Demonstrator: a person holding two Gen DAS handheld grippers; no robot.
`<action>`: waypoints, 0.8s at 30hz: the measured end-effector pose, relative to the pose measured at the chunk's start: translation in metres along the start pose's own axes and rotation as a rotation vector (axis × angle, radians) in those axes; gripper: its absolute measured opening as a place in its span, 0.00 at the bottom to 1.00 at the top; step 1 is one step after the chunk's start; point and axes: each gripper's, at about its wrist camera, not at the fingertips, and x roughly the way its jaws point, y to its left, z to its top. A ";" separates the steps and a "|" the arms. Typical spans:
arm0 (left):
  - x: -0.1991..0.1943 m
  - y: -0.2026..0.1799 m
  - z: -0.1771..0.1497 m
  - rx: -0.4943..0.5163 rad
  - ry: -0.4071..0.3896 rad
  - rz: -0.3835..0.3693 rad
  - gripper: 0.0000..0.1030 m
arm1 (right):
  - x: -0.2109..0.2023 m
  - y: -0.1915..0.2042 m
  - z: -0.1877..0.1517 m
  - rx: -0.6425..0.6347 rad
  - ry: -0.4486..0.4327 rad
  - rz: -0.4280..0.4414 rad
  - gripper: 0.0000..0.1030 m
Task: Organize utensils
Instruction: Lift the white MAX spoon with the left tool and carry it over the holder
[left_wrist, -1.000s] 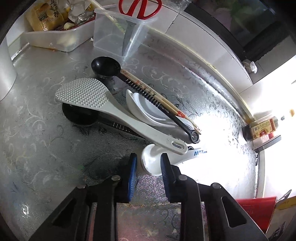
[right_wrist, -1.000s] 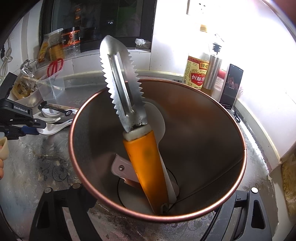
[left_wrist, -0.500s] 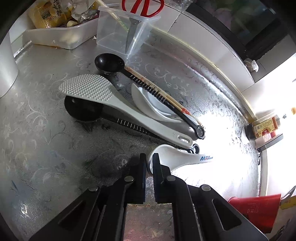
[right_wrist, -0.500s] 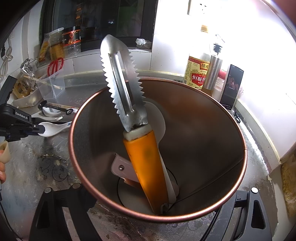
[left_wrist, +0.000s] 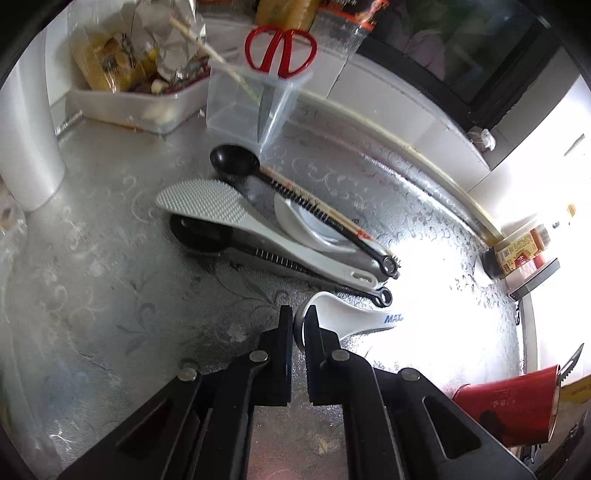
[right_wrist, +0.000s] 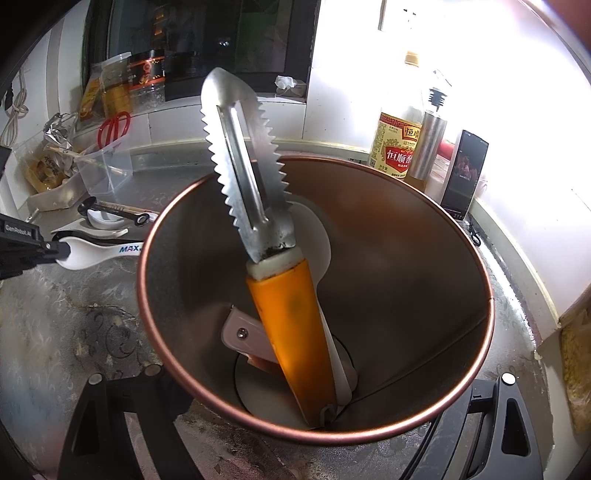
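My left gripper (left_wrist: 298, 317) is shut on the bowl rim of a white soup spoon (left_wrist: 351, 314) with blue lettering on its handle; the spoon (right_wrist: 92, 254) also shows in the right wrist view, held just off the pile. Beyond it lie a white rice paddle (left_wrist: 207, 199), a black spoon (left_wrist: 234, 160), chopsticks (left_wrist: 314, 203), another white spoon (left_wrist: 306, 225) and a black ladle (left_wrist: 199, 236). My right gripper (right_wrist: 325, 373) is shut on a copper-rimmed can (right_wrist: 489, 299), red outside (left_wrist: 509, 406). In the can stand an orange-handled serrated scaler (right_wrist: 291, 325) and a white paddle (right_wrist: 314, 236).
A clear plastic box (left_wrist: 236, 110) with red scissors (left_wrist: 280, 48) and a white tray of packets (left_wrist: 147, 107) stand at the back of the patterned metal counter (left_wrist: 110, 288). A vinegar bottle (right_wrist: 399, 147), a steel bottle (right_wrist: 430, 144) and a phone (right_wrist: 465, 173) line the wall.
The left jaws closed onto the white soup spoon's bowl, then drew back and up a little with it, away from the pile. The right gripper and the can stayed put.
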 end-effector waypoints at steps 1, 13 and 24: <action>-0.004 -0.001 0.000 0.008 -0.014 0.006 0.05 | 0.000 0.001 0.000 -0.002 0.000 0.001 0.89; -0.057 -0.011 0.001 0.066 -0.136 0.018 0.05 | -0.001 0.003 -0.001 -0.021 -0.002 0.013 0.89; -0.136 -0.054 0.009 0.207 -0.299 -0.055 0.06 | -0.003 0.007 -0.004 -0.024 -0.005 0.013 0.89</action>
